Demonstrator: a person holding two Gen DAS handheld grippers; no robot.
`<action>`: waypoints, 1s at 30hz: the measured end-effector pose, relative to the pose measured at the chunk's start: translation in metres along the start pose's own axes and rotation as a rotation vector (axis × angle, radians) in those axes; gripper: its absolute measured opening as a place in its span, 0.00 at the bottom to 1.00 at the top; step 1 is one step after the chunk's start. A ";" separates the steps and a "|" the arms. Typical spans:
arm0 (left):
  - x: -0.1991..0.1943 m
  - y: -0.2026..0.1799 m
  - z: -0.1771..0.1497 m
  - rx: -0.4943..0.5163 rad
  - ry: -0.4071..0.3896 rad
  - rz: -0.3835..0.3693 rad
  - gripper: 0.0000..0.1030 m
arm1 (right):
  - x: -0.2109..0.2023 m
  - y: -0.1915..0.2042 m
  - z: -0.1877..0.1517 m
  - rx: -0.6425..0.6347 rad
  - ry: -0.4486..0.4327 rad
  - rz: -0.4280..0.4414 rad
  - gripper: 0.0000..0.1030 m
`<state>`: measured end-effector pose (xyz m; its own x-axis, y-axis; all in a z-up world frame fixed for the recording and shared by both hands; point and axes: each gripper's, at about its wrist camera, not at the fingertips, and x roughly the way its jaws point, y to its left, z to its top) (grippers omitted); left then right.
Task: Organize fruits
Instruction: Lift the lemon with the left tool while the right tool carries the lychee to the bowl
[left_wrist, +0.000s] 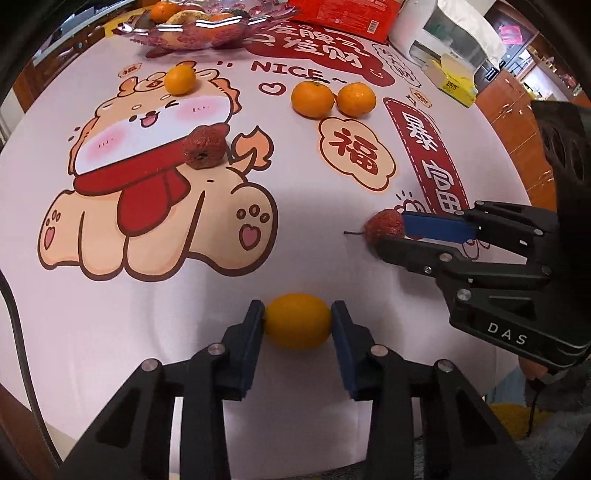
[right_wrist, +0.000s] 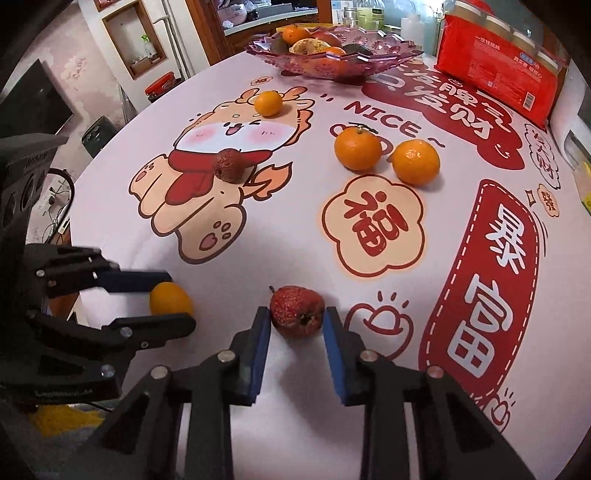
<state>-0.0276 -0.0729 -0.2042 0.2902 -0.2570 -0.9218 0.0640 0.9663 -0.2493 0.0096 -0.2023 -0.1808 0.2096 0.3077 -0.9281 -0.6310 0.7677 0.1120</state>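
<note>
My left gripper (left_wrist: 297, 320) is shut on a small yellow-orange fruit (left_wrist: 297, 321) that rests on the tablecloth; it also shows in the right wrist view (right_wrist: 170, 297). My right gripper (right_wrist: 297, 315) stands around a wrinkled red fruit (right_wrist: 296, 311), its pads at the fruit's sides, touching or nearly so; this fruit also shows in the left wrist view (left_wrist: 384, 232). A second wrinkled red fruit (left_wrist: 204, 146) lies on the cartoon dog. Three loose oranges (left_wrist: 313, 99) (left_wrist: 356, 99) (left_wrist: 180, 79) lie farther back.
A pink faceted fruit bowl (right_wrist: 373, 55) with oranges and other fruit stands at the far edge of the printed tablecloth. A red package (right_wrist: 502, 70) lies to its right. A white appliance (left_wrist: 417, 26) and a yellow box (left_wrist: 456, 83) stand at the right.
</note>
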 end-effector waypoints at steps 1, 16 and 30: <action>0.000 0.000 0.000 0.001 0.000 -0.003 0.34 | 0.000 0.000 0.000 -0.001 0.000 0.000 0.28; -0.047 -0.002 0.021 0.033 -0.110 0.034 0.34 | -0.041 0.004 0.015 0.002 -0.119 -0.014 0.27; -0.154 0.009 0.080 0.111 -0.271 0.116 0.34 | -0.128 0.023 0.063 -0.011 -0.364 -0.076 0.26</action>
<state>0.0049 -0.0235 -0.0406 0.5443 -0.1469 -0.8260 0.1153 0.9883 -0.0998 0.0153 -0.1882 -0.0373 0.5068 0.4315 -0.7463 -0.6112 0.7904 0.0419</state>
